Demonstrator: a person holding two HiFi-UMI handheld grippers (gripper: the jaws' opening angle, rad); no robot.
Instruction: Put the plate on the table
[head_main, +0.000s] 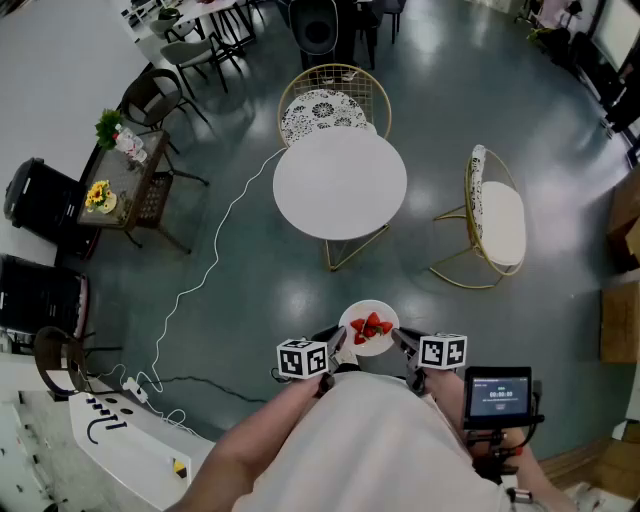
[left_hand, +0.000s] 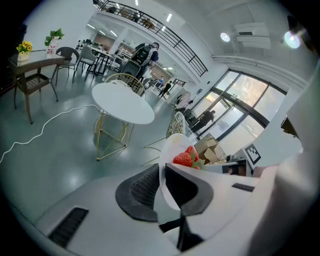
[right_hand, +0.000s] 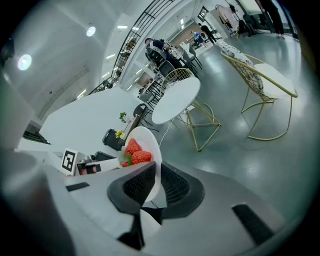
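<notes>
While left gripper (head_main: 338, 348) and right gripper (head_main: 402, 343) pinch opposite rims of strawberry plate (head_main: 368, 346), round white table (head_main: 340, 183) lies straight ahead — well apart, roughly equidistant from both.

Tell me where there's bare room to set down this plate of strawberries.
The round white table is bare all over, bordered by a gold wire chair behind and a second gold chair to its right. The dark side table at far left is crowded with flowers and a plant.
</notes>
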